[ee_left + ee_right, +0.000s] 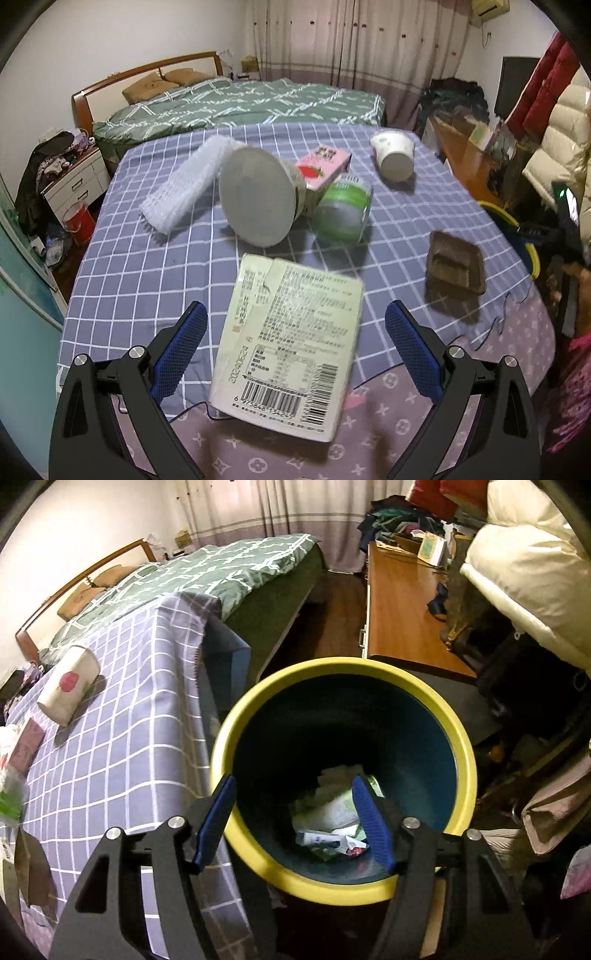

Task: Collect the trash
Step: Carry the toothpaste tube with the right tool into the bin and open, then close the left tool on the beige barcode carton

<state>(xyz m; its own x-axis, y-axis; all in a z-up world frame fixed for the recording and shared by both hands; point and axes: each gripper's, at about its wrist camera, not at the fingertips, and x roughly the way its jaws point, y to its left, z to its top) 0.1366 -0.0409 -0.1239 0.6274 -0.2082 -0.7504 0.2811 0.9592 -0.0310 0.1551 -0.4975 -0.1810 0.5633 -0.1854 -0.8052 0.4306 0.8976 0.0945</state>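
Trash carton (pixel 288 347) between wide left tongs (pixel 293 328), untouched; right tongs (pixel 293 819) wide, empty, over bin (pixel 461 738).

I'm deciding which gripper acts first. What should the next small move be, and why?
Probably close the left gripper on the pale green carton. Its jaws stand open with the carton lying between the fingers, not yet pinched. The right gripper is open and holds nothing over the yellow-rimmed bin, which already holds wrappers, so it has nothing to drop.
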